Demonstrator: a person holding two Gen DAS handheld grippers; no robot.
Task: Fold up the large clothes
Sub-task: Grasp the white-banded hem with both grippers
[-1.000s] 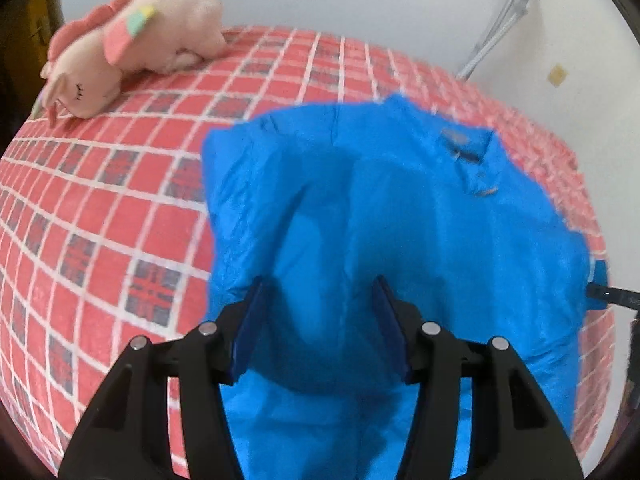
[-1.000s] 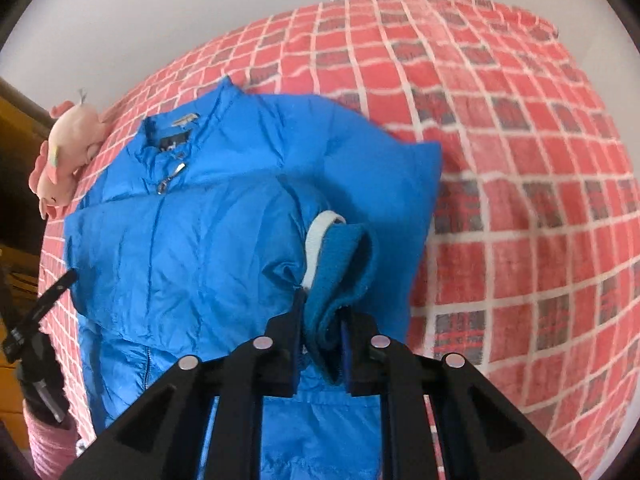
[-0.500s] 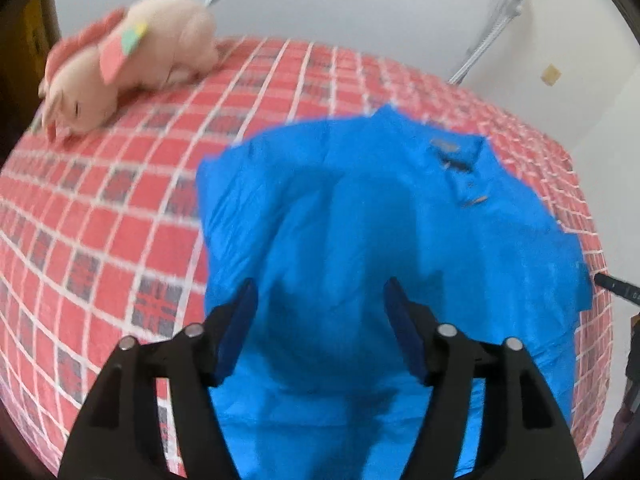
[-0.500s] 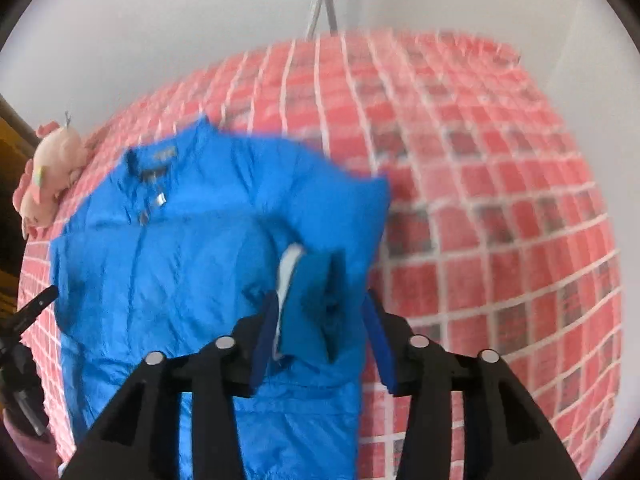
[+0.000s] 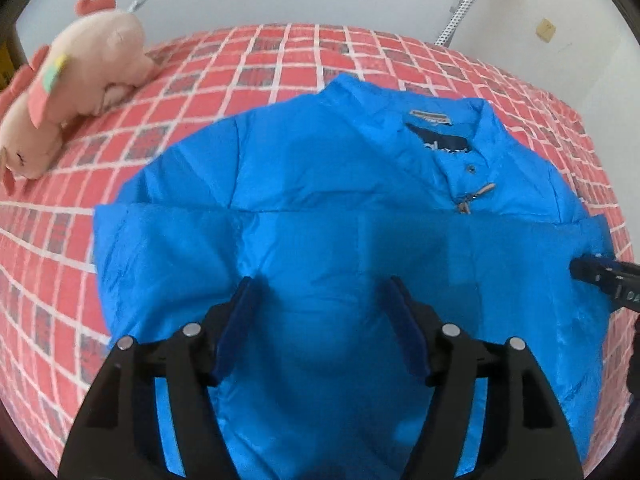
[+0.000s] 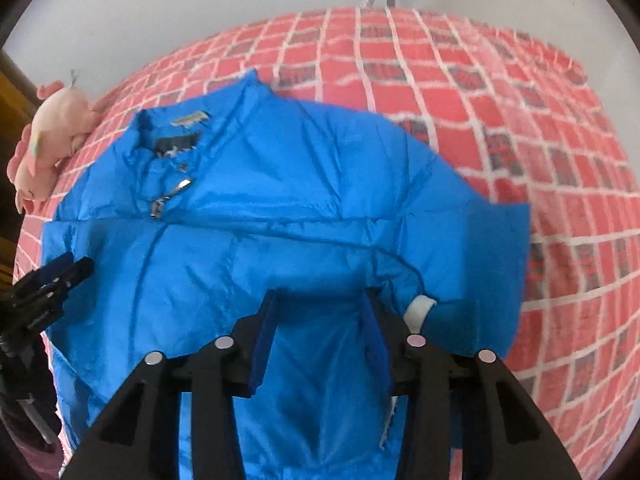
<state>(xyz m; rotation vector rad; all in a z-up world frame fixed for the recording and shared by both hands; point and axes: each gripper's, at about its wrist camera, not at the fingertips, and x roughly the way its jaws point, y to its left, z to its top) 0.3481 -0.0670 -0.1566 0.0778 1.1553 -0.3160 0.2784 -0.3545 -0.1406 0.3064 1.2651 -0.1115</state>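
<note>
Hovering over a blue jacket (image 5: pixel 360 208) on a red checked bed (image 5: pixel 280 52).
Left gripper (image 5: pixel 322 292) and right gripper (image 6: pixel 320 304) both spread apart, empty; jacket directly beneath, cuff (image 6: pixel 418 310) beside the right gripper.

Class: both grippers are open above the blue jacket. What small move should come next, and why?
Probably lower both open grippers, left and right, to the jacket's hem near the cameras and pinch it. Both sleeves seem already folded across the front, the right cuff lying on top, so folding the bottom up toward the collar looks next.
</note>
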